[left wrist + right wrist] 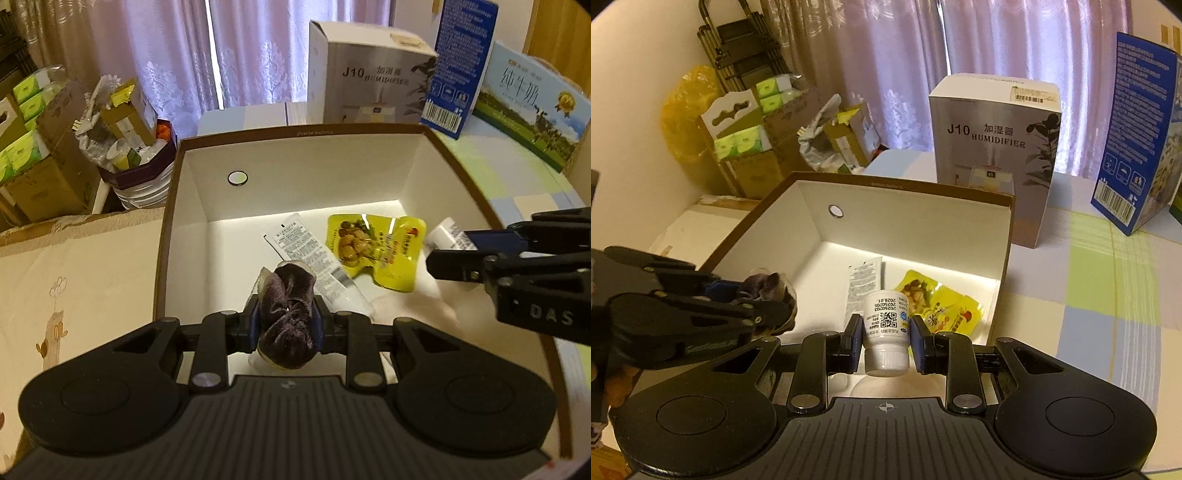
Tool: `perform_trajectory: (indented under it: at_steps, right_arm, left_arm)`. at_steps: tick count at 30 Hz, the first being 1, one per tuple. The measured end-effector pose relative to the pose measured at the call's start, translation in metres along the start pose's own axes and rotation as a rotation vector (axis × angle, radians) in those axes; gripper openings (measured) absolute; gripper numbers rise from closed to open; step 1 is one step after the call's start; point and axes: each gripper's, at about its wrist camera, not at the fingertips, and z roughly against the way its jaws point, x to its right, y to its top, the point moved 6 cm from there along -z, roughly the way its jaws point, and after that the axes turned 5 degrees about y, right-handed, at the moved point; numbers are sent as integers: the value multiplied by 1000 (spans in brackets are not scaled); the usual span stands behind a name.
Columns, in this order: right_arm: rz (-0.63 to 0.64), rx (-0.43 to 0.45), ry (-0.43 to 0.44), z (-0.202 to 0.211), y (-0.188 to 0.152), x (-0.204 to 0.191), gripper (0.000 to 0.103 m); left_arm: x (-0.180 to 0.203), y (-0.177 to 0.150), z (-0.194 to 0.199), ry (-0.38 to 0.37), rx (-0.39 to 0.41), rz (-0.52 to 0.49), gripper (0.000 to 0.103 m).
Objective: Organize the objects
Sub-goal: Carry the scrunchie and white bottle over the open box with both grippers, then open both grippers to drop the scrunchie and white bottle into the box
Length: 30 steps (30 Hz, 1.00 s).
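My left gripper (286, 317) is shut on a dark purple velvet scrunchie (286, 314) and hangs over the near part of an open brown-rimmed box (295, 131) with white inner walls. On the box floor lie a white tube (314, 264) and a yellow snack pouch (376, 249). My right gripper (886, 338) is shut on a small white bottle (886, 332), cap towards the camera, above the box's near edge. In the left wrist view the right gripper (448, 249) comes in from the right with the bottle (448, 232). In the right wrist view the left gripper (764, 295) with the scrunchie (772, 290) is at the left.
Behind the box (905, 184) stand a humidifier carton (369, 81), a blue carton (461, 66) and a milk carton (532, 107) on a checked tablecloth (1108, 277). Cardboard boxes with green tissue packs (746, 144) and a round tin of clutter (140, 158) are at the left.
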Motion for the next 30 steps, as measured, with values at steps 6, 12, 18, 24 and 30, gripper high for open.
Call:
perform_trajectory:
  at_steps: [6,12,18,24,30]
  right_arm:
    - [17,-11,-12,-10,4,0,24]
    - [25,-12,-17,-14,8,0,24]
    - [28,-6,-38,-18,12,3,25]
    - [29,-16,-67,-18,15,4,28]
    - [15,-3,-53,1,10,-2,34]
  left_arm:
    - [-4,11,-22,4,-2,-34,27]
    - [-5,19,-24,-9,28,-49,62]
    - [-12,24,-13,-14,69,-39,73]
    - [-22,25,1,-24,95,-8,86]
    - [-25,20,17,-47,105,10,91]
